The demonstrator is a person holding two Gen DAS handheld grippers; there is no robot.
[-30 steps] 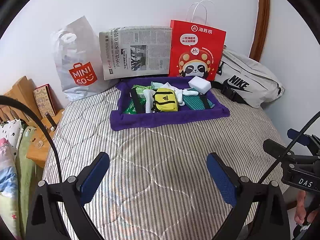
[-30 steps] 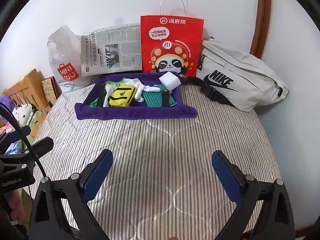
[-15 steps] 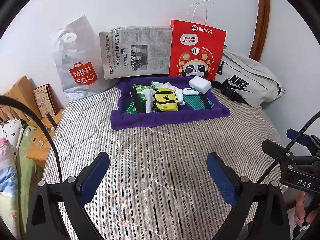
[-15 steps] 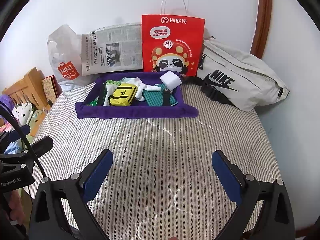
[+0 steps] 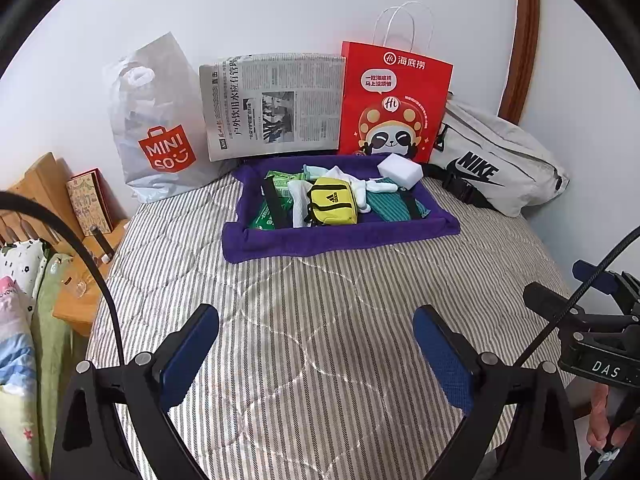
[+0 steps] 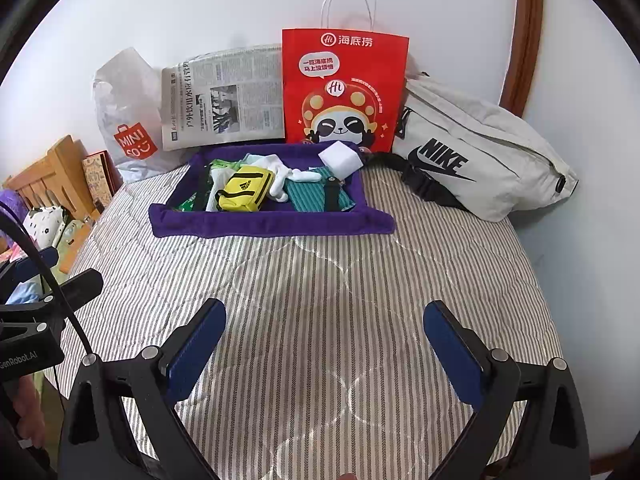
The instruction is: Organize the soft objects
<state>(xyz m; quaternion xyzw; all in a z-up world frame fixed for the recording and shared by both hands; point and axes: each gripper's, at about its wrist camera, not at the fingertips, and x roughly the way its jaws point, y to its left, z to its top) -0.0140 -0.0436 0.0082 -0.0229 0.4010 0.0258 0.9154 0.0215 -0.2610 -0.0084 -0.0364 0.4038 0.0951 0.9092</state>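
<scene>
A purple fabric tray (image 5: pixel 340 238) (image 6: pixel 272 224) lies at the far side of the striped bed. In it are a yellow Adidas pouch (image 5: pixel 333 205) (image 6: pixel 245 190), white socks (image 5: pixel 360 186) (image 6: pixel 280 172), a teal striped cloth (image 5: pixel 386 206) (image 6: pixel 312 198), green packets (image 5: pixel 264 216) and a white sponge block (image 5: pixel 400 170) (image 6: pixel 340 158). My left gripper (image 5: pixel 316 344) and right gripper (image 6: pixel 324 344) are both open and empty, hovering over the near part of the bed, well short of the tray.
Against the wall stand a white Miniso bag (image 5: pixel 156 120), a newspaper (image 5: pixel 276 104), a red paper bag (image 5: pixel 394 100) and a grey Nike bag (image 6: pixel 476 148). A wooden nightstand (image 5: pixel 76 300) sits left of the bed. The other gripper shows at each view's edge.
Both views have shifted very slightly; the right gripper has edged a little toward the tray. The jaws stay open and nothing on the bed has moved.
</scene>
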